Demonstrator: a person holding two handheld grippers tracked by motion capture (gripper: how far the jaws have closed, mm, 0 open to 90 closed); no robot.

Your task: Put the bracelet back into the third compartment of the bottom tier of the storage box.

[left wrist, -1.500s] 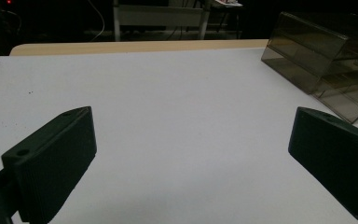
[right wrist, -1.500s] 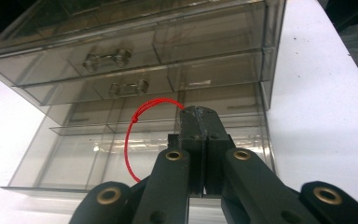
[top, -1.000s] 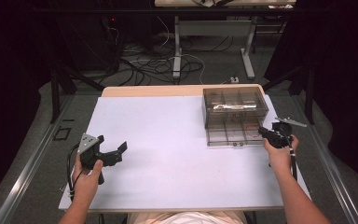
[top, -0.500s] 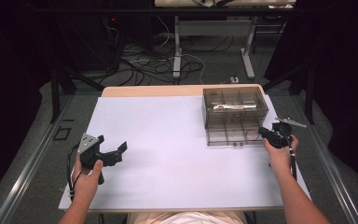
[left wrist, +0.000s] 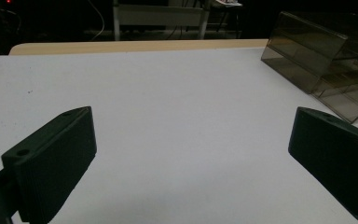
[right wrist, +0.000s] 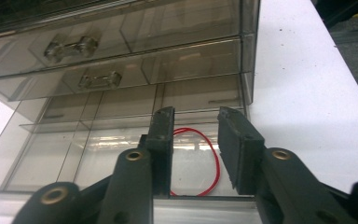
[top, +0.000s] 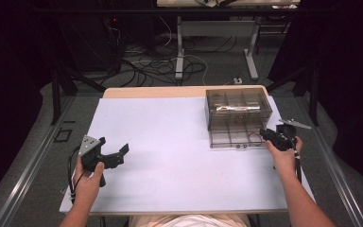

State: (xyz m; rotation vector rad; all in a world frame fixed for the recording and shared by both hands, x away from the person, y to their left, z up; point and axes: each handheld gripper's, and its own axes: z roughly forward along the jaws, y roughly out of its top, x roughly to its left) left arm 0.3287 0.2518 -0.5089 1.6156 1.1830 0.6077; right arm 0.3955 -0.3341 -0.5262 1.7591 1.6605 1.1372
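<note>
From above, your right gripper (top: pixel 270 135) hangs at the near right corner of the smoked-plastic drawer organiser (top: pixel 238 105), whose bottom drawer (top: pixel 234 137) stands pulled out toward you, presumably so its compartments can be reached from overhead. A red rubber band (top: pixel 254 138) lies in the compartment just off the jaw tips. Your left gripper (top: pixel 111 157) waits well apart on the white table (top: pixel 170 142), far to the side of the organiser, jaws spread wide and holding nothing, apparently parked to leave the other hand room.

Along your left gripper (left wrist: pixel 191 163), the two black jaws stand far apart with only bare table (left wrist: pixel 177 93) between them; the drawer organiser (left wrist: pixel 321 51) sits ahead and off beyond the right-hand jaw, well out of reach, which suits a hand kept idle.

Along your right gripper (right wrist: pixel 195 144), the jaws are partly open, a narrow gap between them, and grip nothing. The red rubber band (right wrist: pixel 212 158) lies flat on the floor of the open drawer (right wrist: pixel 74 154), its loop straddling the gap and running behind both jaw tips, so the jaws look lined up to close on one strand. Whether the tips already touch the band cannot be told. The two upper drawers with clear handles (right wrist: pixel 100 80) stay shut beyond the tips, leaving only the lowest one open for the pick
</note>
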